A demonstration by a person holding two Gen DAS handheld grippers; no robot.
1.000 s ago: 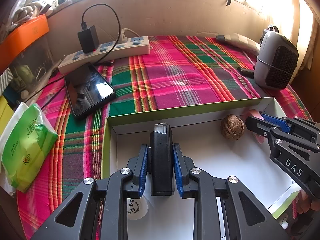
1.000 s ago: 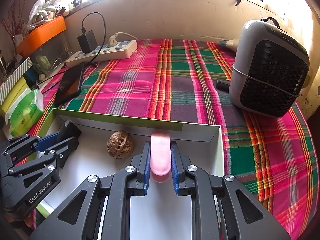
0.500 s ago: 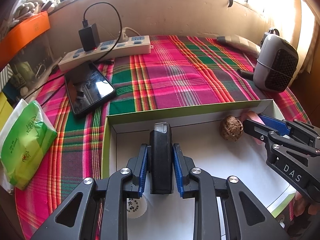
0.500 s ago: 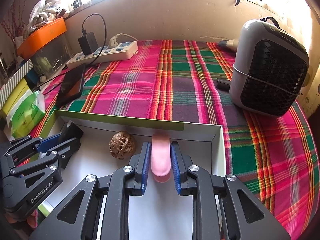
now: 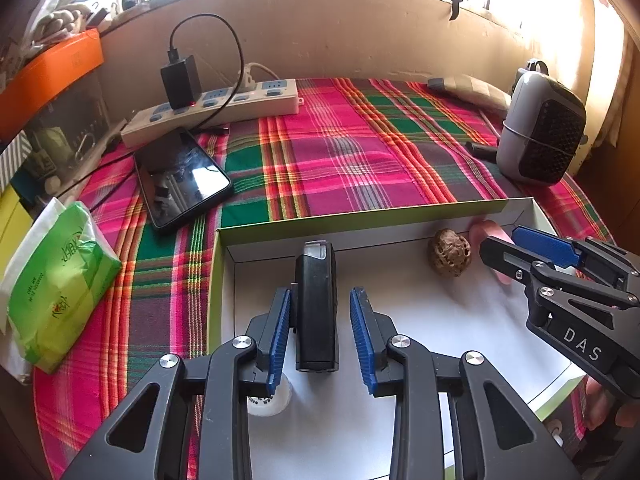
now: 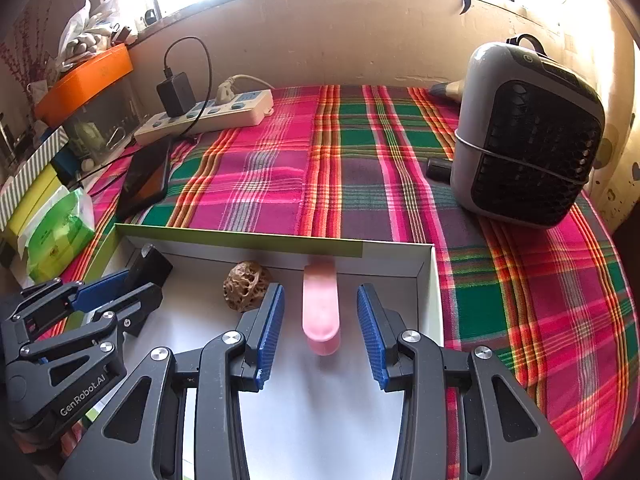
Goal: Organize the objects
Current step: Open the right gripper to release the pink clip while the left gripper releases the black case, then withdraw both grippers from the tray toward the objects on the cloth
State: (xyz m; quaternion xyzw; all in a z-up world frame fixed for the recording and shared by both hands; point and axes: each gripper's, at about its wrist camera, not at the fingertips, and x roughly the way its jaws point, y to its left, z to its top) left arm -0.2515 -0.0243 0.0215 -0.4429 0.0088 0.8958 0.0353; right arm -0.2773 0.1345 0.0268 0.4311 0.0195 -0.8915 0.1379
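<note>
Both tongs have just let go inside the box.

Left tongs (image 5: 316,332) now stand apart around the black lighter (image 5: 315,308), right tongs (image 6: 320,328) apart around the pink case (image 6: 320,308); half a second ago each was clamped. Both items lie on the white box (image 6: 424,296) floor flanking the walnut (image 6: 245,286), so these placements look finished. Each tool points forward, low over the box.

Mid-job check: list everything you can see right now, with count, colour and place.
box: 1, white with green rim, near edge
black device: 1, in box, left
walnut: 1, brown, in box
pink case: 1, in box, right
white cap: 1, in box, under left tool
phone: 1, black, on cloth
power strip: 1, white, far left
heater: 1, grey, right
tissue pack: 1, green, left
left tool: open around black device
right tool: open around pink case
</note>
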